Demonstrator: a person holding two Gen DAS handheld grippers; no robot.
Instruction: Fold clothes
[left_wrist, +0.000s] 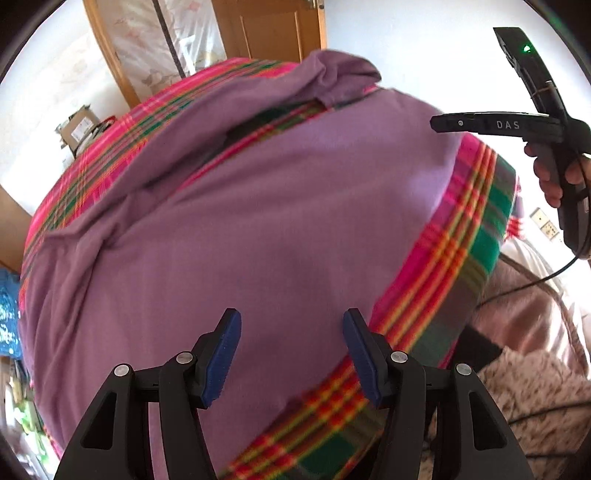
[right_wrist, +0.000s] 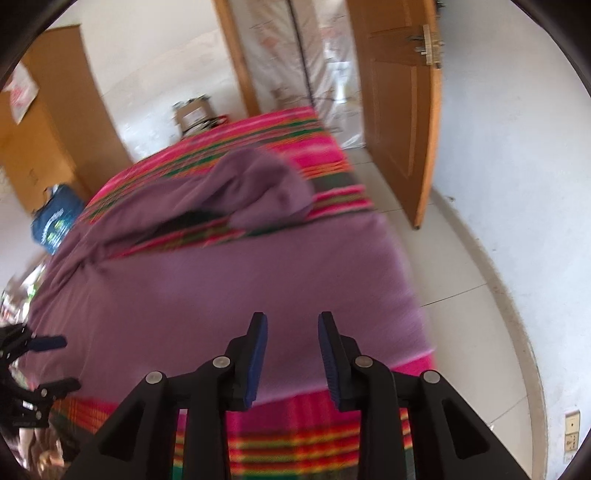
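The garment (left_wrist: 258, 206) is plain purple. Under it the bed cover (left_wrist: 476, 236) is plaid: pink with green, orange and yellow stripes. Each black claw (left_wrist: 291, 354) has blue pads (right_wrist: 256, 363).

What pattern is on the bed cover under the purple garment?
A plaid bed cover in pink, green, orange and yellow stripes; it shows best in the left wrist view.

Soft cloth, hard plastic

Matt purple garment (left_wrist: 266, 229) on woven plaid blanket (left_wrist: 476, 236); matt black plastic left tool (left_wrist: 291, 354); glossy wooden door (right_wrist: 399, 122).
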